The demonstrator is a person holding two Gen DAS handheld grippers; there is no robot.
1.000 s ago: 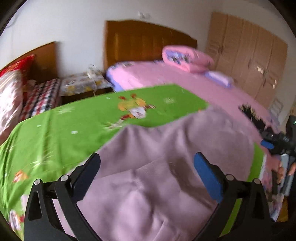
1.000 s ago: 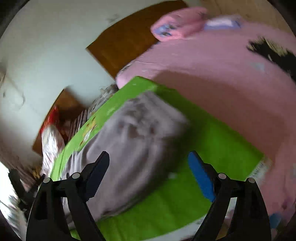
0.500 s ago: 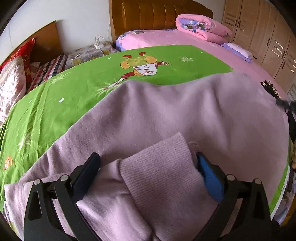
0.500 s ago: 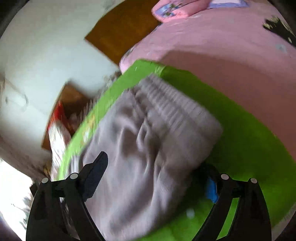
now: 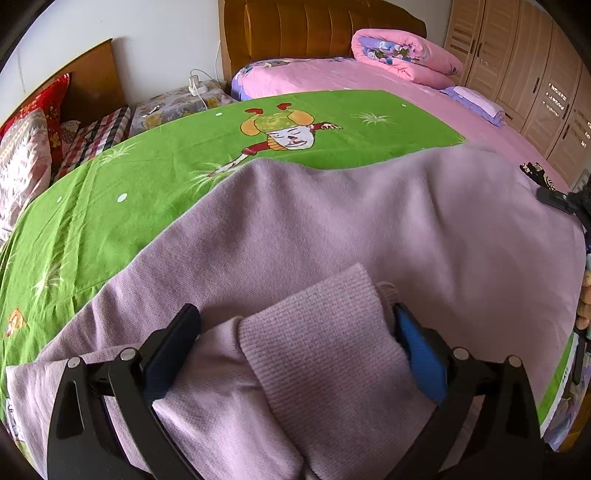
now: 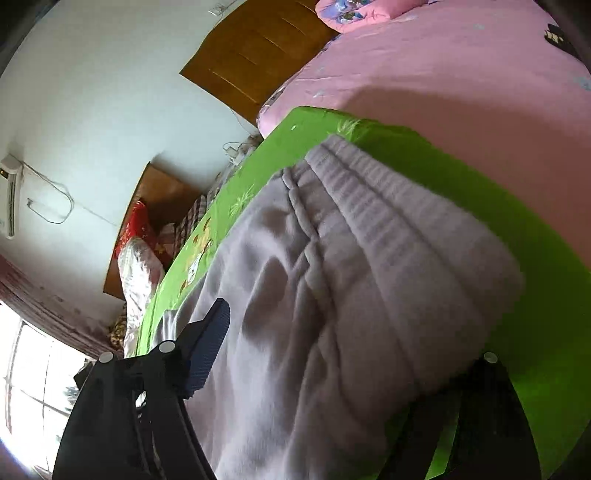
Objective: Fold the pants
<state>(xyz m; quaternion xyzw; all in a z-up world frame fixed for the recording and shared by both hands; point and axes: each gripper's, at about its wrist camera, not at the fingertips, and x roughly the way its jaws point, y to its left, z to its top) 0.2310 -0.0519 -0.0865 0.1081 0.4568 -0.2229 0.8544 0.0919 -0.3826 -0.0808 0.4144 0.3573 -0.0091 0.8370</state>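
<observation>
Both claws gape: left gripper (image 5: 295, 332) straddles the lilac pants' (image 5: 351, 229) ribbed cuff (image 5: 325, 354), right gripper (image 6: 332, 369) their waistband (image 6: 388, 229), on the green sheet (image 5: 110, 206).

pants (image 5: 332, 229): spread on the sheet (image 5: 110, 221), which lies under them and reaches out behind and to the left
cuff (image 5: 317, 350): on top of the pants, between the fingers of the left gripper (image 5: 295, 332)
waistband (image 6: 388, 206): far end of the pants in the right wrist view, on the sheet
right gripper (image 6: 351, 332): fingers astride the pants; far finger likely tucked under the cloth, though hidden
bed (image 5: 369, 77): behind the sheet
rolled quilt (image 5: 402, 55): on the bed, near the headboard (image 5: 314, 29)
wardrobe (image 5: 535, 74): right of the bed
nightstand (image 5: 177, 107): left of the bed, behind the sheet
</observation>
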